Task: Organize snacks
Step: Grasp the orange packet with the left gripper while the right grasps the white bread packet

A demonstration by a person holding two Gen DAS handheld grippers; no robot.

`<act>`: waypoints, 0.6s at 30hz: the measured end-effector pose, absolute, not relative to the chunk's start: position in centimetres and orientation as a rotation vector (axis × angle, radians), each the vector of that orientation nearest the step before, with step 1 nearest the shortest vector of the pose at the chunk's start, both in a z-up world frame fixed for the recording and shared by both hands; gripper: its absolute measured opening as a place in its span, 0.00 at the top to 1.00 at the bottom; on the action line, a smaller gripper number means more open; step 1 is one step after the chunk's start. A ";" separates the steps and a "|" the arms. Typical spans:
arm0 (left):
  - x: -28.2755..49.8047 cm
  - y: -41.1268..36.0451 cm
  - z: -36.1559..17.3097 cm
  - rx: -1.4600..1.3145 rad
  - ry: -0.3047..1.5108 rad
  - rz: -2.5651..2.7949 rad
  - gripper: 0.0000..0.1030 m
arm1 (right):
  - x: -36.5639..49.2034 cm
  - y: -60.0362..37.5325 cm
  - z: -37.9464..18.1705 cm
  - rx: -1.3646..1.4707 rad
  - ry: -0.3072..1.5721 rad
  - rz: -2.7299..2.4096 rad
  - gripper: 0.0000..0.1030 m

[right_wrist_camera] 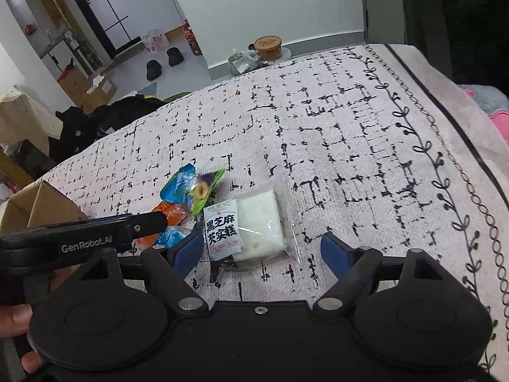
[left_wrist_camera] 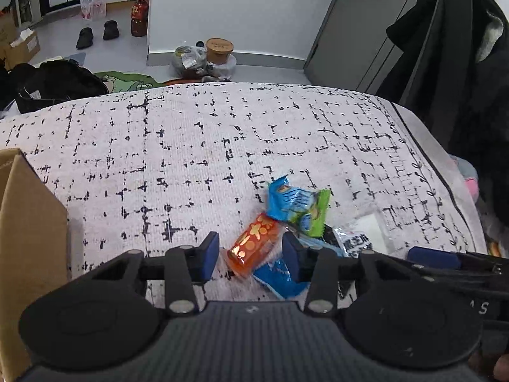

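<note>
A small heap of snack packets lies on the patterned cloth [left_wrist_camera: 191,143]. In the left wrist view, my left gripper [left_wrist_camera: 251,248] is down at the heap with an orange packet [left_wrist_camera: 253,245] between its blue pads. A thin gap shows at the left pad, so the gripper is open. A blue-and-green packet [left_wrist_camera: 296,207] lies just beyond, and a blue packet [left_wrist_camera: 280,278] sits under the right finger. In the right wrist view, my right gripper [right_wrist_camera: 262,248] stands open astride a clear packet with a white cake [right_wrist_camera: 257,229], with space at the right pad. The left gripper [right_wrist_camera: 156,221] reaches in from the left.
A brown cardboard box [left_wrist_camera: 28,222] stands at the left of the cloth, seen too as the box [right_wrist_camera: 41,203] in the right wrist view. The cloth's bordered edge [right_wrist_camera: 445,165] falls away on the right. Bags, shoes and bottles lie on the floor beyond the far edge.
</note>
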State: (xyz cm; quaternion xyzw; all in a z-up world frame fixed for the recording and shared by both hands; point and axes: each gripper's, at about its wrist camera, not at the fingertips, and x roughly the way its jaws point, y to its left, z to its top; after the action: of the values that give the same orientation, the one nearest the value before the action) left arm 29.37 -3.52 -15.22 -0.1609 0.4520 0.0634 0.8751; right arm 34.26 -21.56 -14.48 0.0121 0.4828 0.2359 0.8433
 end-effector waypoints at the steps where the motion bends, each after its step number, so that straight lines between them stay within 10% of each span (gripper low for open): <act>1: 29.5 -3.4 -15.4 -0.340 0.946 0.133 0.58 | 34.2 -21.3 -14.5 0.024 1.020 0.505 0.22; 13: 30.6 -3.3 -17.1 -0.300 0.968 0.133 0.58 | 34.6 -19.7 -16.2 -0.026 0.997 0.524 0.23; 18: 30.8 -3.6 -17.1 -0.282 0.947 0.129 0.69 | 33.9 -19.2 -16.1 -0.091 0.972 0.534 0.44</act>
State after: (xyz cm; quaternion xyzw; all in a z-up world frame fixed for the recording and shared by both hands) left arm 30.79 -3.56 -17.07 -0.1350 0.4542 0.0619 0.8784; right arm 33.87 -19.19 -16.06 -0.0434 0.4614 0.2534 0.8491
